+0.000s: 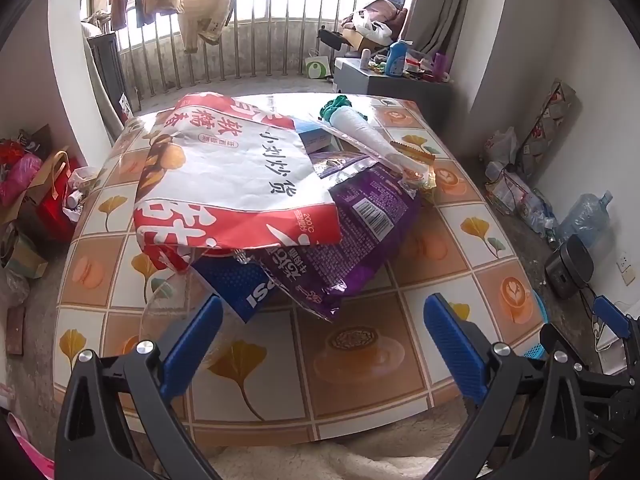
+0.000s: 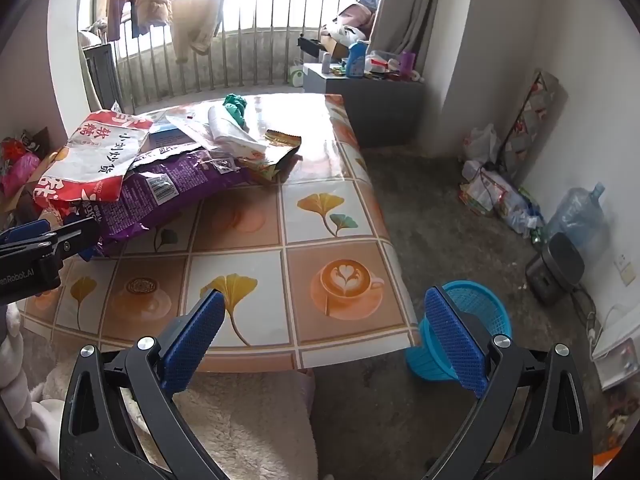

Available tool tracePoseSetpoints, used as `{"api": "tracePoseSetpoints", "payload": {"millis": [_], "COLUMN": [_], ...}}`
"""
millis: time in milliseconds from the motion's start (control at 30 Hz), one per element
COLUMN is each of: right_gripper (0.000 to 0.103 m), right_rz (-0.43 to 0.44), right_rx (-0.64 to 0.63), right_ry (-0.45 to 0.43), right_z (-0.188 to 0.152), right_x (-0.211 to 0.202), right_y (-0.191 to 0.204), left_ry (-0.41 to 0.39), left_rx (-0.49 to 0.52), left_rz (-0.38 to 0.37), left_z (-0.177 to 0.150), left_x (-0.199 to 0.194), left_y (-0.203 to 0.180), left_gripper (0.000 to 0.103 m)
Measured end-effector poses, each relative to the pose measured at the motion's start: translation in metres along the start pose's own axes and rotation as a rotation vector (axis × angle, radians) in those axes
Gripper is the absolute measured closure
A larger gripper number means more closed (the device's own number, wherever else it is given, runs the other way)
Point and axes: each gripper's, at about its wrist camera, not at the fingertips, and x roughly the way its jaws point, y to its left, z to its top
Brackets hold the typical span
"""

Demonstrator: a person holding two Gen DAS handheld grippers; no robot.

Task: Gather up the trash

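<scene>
- Both the left gripper (image 1: 320,340) and right gripper (image 2: 324,332) are held with fingers spread wide, nothing between them.
- The wrapper pile (image 1: 256,200) lies ahead of the left fingers on the worktop (image 1: 360,360); loose overlapping bags could be dragged off together.
- The blue basket (image 2: 472,320) sits beside the right fingers on the floor; light wrappers could be dropped short.

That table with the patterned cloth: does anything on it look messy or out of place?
Yes. Empty snack bags lie heaped on the table: a red-and-white bag over a crumpled purple bag. The blue basket stands on the floor.

Your left gripper (image 1: 322,334) and right gripper (image 2: 324,330) both tilt downward, jaws spread wide with nothing between the 2 blue pads (image 2: 456,340) of each.
</scene>
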Motion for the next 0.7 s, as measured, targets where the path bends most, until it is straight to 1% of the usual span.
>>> {"api": "tracePoseSetpoints", "payload": {"millis": [67,133,300,700], "right_gripper": [0.008,0.008,0.008,0.008], "right_rz": [0.005,0.008,0.009,0.008], "right_rx": [0.005,0.010,0.014,0.012], "right_ry": [0.003,0.003,0.004,0.005], "right_z": [-0.001,-0.002,-0.002,-0.002], "right_x": [0.001,0.001,0.001,0.002], "right_y": [0.000,-0.003,-0.004,-0.003], "left_ry": [0.000,0.007,0.013,0.012], "left_rx": [-0.001,-0.003,0.000,-0.001], "left_rz": [0.002,-0.001,-0.001,0.000], "left_z": [-0.001,0.004,0.004,0.003], "left_x": [-0.003,0.007,0.010,0.011], "left_y": [0.000,0.003,0.003,0.003], "left_gripper": [0.004,0.004,0.004,0.004]}}
